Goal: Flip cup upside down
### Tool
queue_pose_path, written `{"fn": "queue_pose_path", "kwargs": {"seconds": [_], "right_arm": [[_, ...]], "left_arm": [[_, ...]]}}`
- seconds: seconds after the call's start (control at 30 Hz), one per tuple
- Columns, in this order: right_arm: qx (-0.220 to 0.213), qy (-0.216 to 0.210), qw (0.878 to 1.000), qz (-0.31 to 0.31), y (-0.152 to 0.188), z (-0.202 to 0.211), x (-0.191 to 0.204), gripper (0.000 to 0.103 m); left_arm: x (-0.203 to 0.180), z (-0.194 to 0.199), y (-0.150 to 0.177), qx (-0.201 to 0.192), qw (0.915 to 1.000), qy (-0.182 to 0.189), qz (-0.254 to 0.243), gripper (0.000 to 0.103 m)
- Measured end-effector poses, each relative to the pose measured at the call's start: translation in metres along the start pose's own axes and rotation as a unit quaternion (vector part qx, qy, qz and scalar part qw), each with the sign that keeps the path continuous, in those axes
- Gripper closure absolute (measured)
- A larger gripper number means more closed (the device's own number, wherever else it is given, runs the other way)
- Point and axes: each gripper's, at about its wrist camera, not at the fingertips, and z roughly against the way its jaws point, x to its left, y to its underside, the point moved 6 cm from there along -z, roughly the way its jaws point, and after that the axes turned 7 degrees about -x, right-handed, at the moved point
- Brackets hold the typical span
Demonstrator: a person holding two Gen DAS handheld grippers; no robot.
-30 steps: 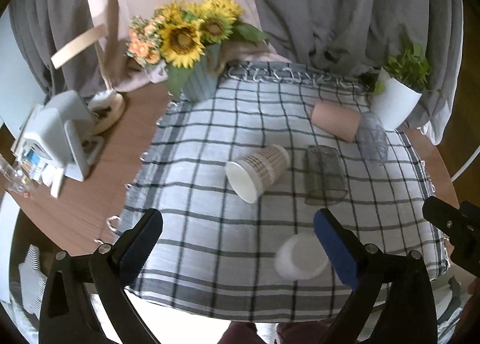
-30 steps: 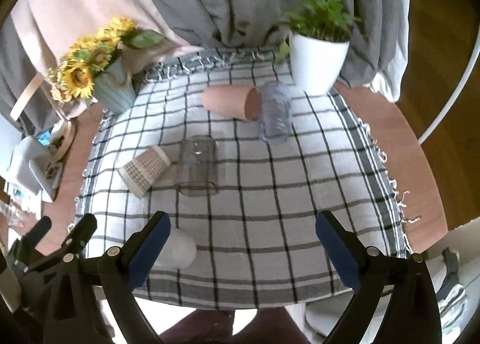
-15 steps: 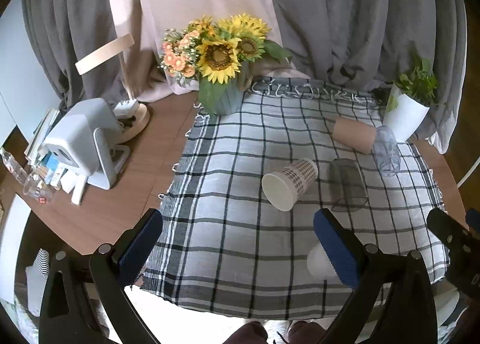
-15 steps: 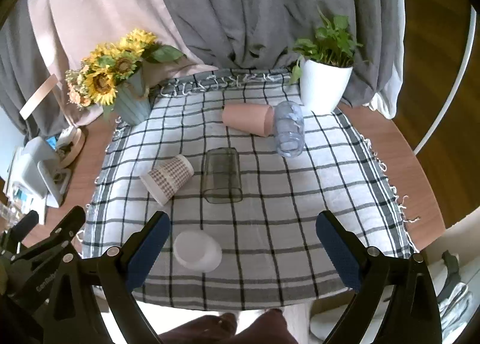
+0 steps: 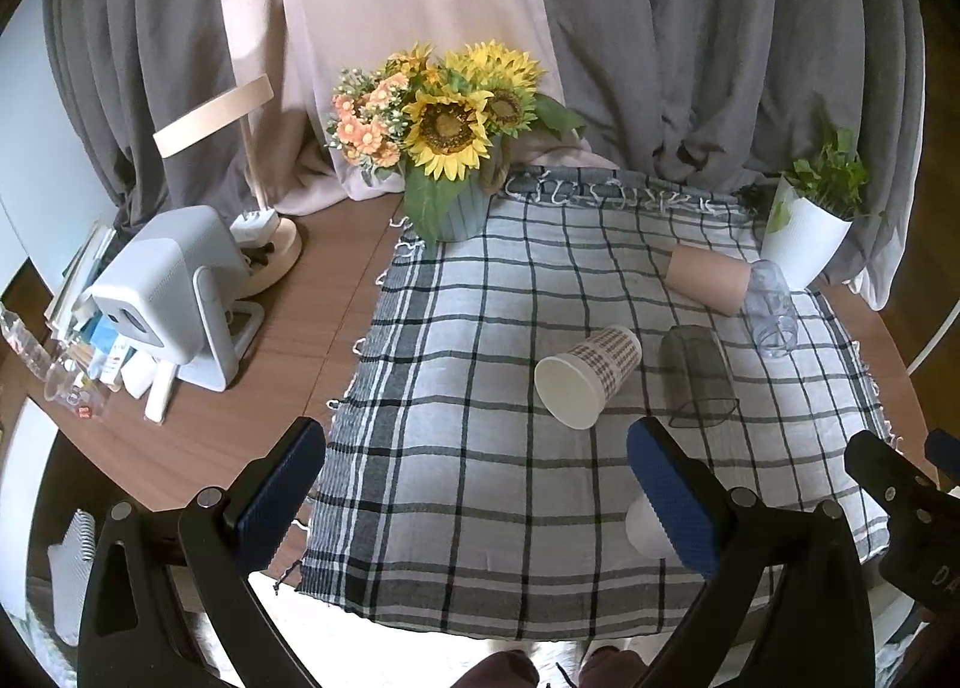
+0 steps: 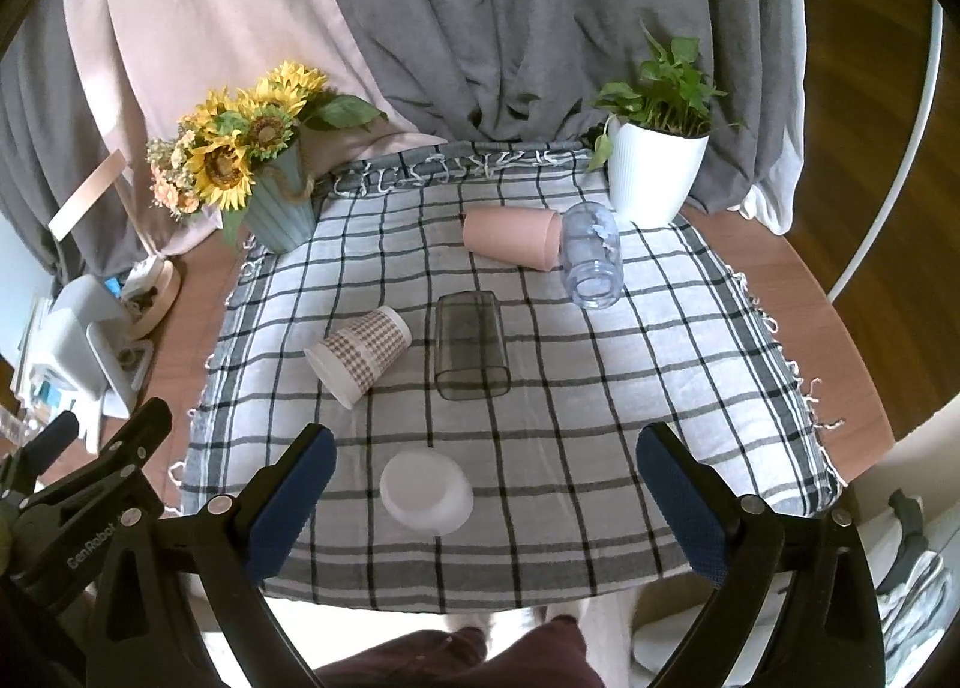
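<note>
One cup looks done: a small white cup (image 6: 427,488) sits bottom up near the front edge of the checked cloth (image 6: 630,388), between the spread fingers of the right hand-held gripper (image 6: 485,499) but not touched by them. The left hand-held gripper (image 5: 477,493) is spread wide too and holds nothing.

Four more lie on their sides on the cloth over the worktop (image 5: 252,406). A checked paper cup (image 6: 358,355) and a dark see-through cup (image 6: 471,347) lie near each other in the middle. A pink cup (image 6: 512,236) and a clear glass (image 6: 591,262) touch each other just in front of the white plant pot (image 6: 657,172).

So I think this is the pause between cups. Next, one gripper must reach out, close on a lying cup, and set it down on its rim. The paper cup is soft, so a hard squeeze could crush it.

Compared with a second ago, both grippers have pulled back and up, so the cups look farther off. The cups themselves have not moved.
</note>
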Motion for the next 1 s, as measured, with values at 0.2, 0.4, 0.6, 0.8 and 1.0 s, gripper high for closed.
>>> {"fn": "queue_pose_path", "kwargs": {"seconds": [0.2, 0.4, 0.6, 0.8, 1.0], "right_arm": [[-0.001, 0.001, 1.000, 0.000, 0.000, 0.001, 0.003, 0.002], [0.002, 0.001, 1.000, 0.003, 0.000, 0.001, 0.007, 0.002], [0.005, 0.001, 1.000, 0.005, -0.001, -0.002, 0.010, 0.002], [0.005, 0.003, 1.000, 0.003, -0.001, -0.002, 0.011, 0.002], [0.004, 0.003, 1.000, 0.004, -0.002, -0.003, 0.011, 0.002]], "left_arm": [[0.003, 0.000, -0.003, -0.003, 1.0000, 0.001, 0.001, 0.000], [0.006, -0.004, -0.001, 0.002, 1.0000, 0.001, 0.004, 0.000], [0.007, -0.006, -0.001, 0.005, 1.0000, 0.000, 0.005, 0.000], [0.009, -0.009, -0.001, 0.006, 1.0000, -0.001, 0.006, 0.000], [0.009, -0.010, -0.002, 0.004, 1.0000, 0.000, 0.005, 0.000]]}}
